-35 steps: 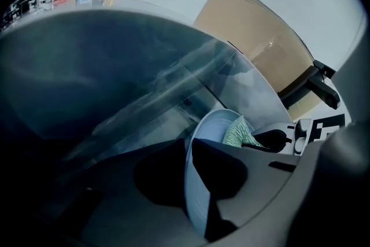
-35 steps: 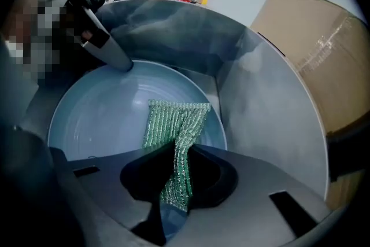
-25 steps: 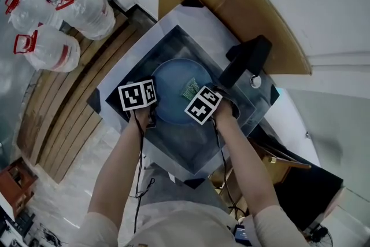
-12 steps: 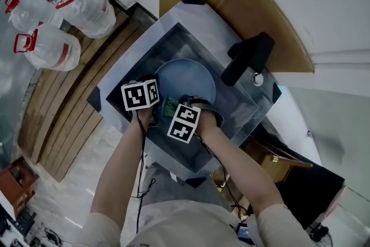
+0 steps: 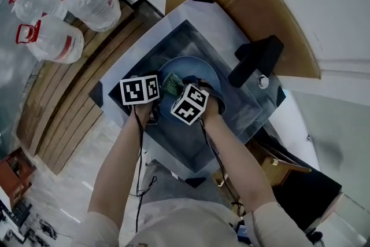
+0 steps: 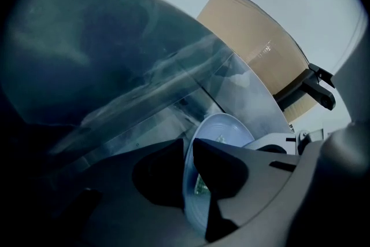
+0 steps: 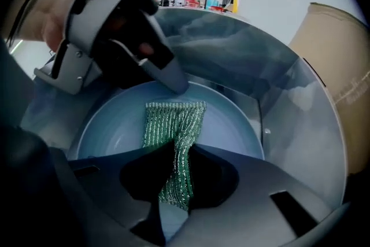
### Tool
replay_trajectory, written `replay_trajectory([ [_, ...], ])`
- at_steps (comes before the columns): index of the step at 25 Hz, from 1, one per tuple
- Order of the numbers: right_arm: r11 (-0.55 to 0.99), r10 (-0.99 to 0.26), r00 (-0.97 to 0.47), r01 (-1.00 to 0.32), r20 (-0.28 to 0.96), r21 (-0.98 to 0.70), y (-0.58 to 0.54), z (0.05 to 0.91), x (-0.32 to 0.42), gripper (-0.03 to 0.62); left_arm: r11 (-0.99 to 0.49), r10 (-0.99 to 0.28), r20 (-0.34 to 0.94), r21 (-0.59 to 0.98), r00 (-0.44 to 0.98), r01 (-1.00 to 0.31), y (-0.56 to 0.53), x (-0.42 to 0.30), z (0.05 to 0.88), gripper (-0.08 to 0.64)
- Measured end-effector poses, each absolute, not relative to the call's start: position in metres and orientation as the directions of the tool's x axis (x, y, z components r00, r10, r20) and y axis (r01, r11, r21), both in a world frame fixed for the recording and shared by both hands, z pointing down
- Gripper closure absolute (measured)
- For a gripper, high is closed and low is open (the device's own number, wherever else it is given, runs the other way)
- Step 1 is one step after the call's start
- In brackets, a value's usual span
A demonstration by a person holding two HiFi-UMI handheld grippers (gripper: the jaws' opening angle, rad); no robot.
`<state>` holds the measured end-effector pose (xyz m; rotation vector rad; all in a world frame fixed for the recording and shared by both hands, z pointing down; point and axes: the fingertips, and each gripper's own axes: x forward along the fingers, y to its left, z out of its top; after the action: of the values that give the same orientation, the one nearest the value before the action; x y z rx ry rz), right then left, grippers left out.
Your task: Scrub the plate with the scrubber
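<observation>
Top-down view of a square grey steel sink point(image 5: 173, 43) w/ a round pale-blue plate point(image 5: 198, 69) sitting near the sink's middle. The left gripper point(image 6: 189, 150), at the sink's near-left side, has its jaws almost together, pinching the plate's rim edge-on. The right gripper point(image 7: 178, 147), over the sink's centre, is clamped tight on a green metallic mesh scrubber point(image 7: 173, 121) whose free end lies flat on the plate's face. To scrub well, prob. best to keep the rim pinch firm so the plate can't slip, press the mesh flat & work overlapping strokes across the whole face, incl. edges.
</observation>
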<state>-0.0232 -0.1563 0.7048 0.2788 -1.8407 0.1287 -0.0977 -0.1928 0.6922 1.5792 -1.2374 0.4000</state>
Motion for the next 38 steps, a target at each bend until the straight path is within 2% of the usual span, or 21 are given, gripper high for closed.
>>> replay_trajectory([
  [5,0.915,-0.267,-0.241,-0.366,0.933,0.168,-0.199,0.703,-0.005,0.494,0.069,-0.507,0.767,0.491,0.393,-0.869,-0.192,-0.098,0.692,0.500],
  [8,0.876,-0.354,-0.164,-0.404,0.921,0.265,-0.211,0.703,0.019,0.495,0.081,-0.520,0.765,0.487,0.380,-0.870,-0.191,-0.099,0.693,0.499],
  [12,0.849,-0.358,-0.052,-0.434,0.932,0.302,-0.216,0.705,0.053,0.495,0.124,-0.532,0.754,0.519,0.385,-0.846,-0.190,-0.100,0.695,0.494],
  [16,0.895,-0.291,0.023,-0.346,0.956,0.281,-0.199,0.704,0.083,0.495,0.119,-0.514,0.780,0.477,0.357,-0.871,-0.189,-0.099,0.695,0.495],
  [20,0.948,-0.221,0.029,-0.228,0.975,0.221,-0.166,0.703,0.087,0.495,0.133,-0.511,0.782,0.483,0.357,-0.866,-0.188,-0.100,0.696,0.495],
  [23,0.975,-0.180,0.009,-0.129,0.984,0.179,-0.138,0.703,0.075,0.495,0.157,-0.509,0.775,0.512,0.375,-0.845,-0.189,-0.099,0.697,0.492],
  [29,0.975,-0.147,-0.081,0.154,0.986,0.158,-0.073,0.706,0.022,0.495,0.125,-0.499,0.772,0.513,0.393,-0.849,-0.189,-0.093,0.697,0.486],
  [31,0.977,-0.129,-0.120,0.153,0.984,0.147,-0.069,0.708,0.004,0.495,0.125,-0.498,0.765,0.530,0.409,-0.839,-0.189,-0.093,0.697,0.482],
  [35,0.993,-0.070,-0.208,0.074,0.976,0.087,-0.079,0.707,-0.018,0.491,0.140,-0.496,0.751,0.566,0.437,-0.813,-0.187,-0.094,0.697,0.482],
  [38,0.989,-0.127,-0.220,0.046,0.967,0.140,-0.103,0.707,-0.027,0.491,0.143,-0.493,0.748,0.573,0.443,-0.807,-0.188,-0.094,0.698,0.482],
])
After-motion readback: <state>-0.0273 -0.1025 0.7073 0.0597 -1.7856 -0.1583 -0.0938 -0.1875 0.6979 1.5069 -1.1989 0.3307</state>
